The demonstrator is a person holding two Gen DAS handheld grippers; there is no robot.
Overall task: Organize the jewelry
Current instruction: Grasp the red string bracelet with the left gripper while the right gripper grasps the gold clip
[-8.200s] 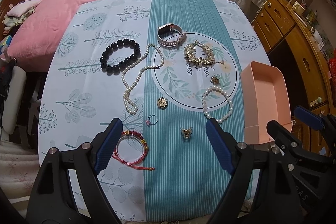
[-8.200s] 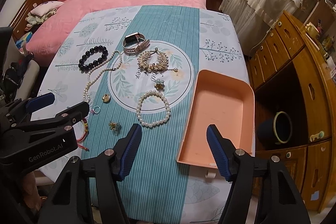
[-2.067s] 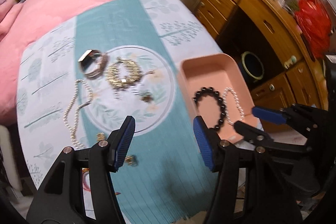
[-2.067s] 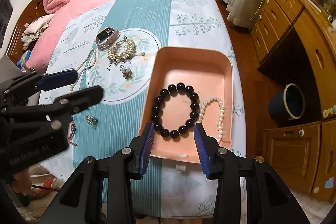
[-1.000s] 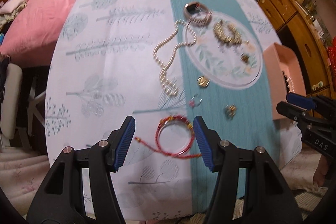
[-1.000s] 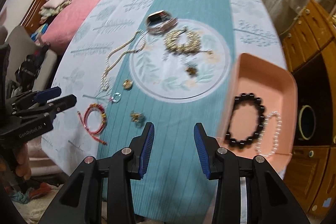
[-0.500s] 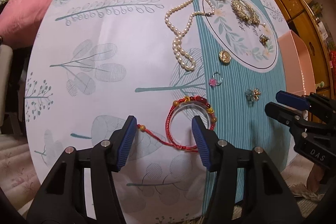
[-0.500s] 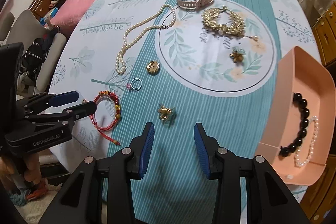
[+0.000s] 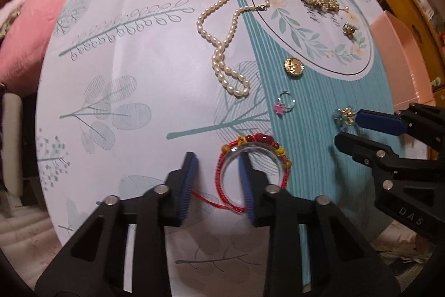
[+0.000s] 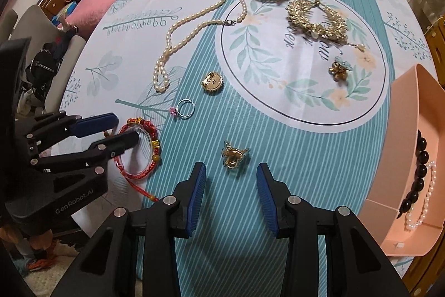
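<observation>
At the near left edge of the surface, the red bracelet sits with the left gripper straddling its rim, jaws narrowing but seemingly not clamped. The trailing cord could snag; right gripper hovers part-open.

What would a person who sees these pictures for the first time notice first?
The left gripper draws the eye first: its open fingers straddle the rim of a red bracelet at the near edge of the table. Beyond it lies a long pearl necklace beside a gold bracelet. At the far right, a pink tray holds a black bead bracelet.
</observation>
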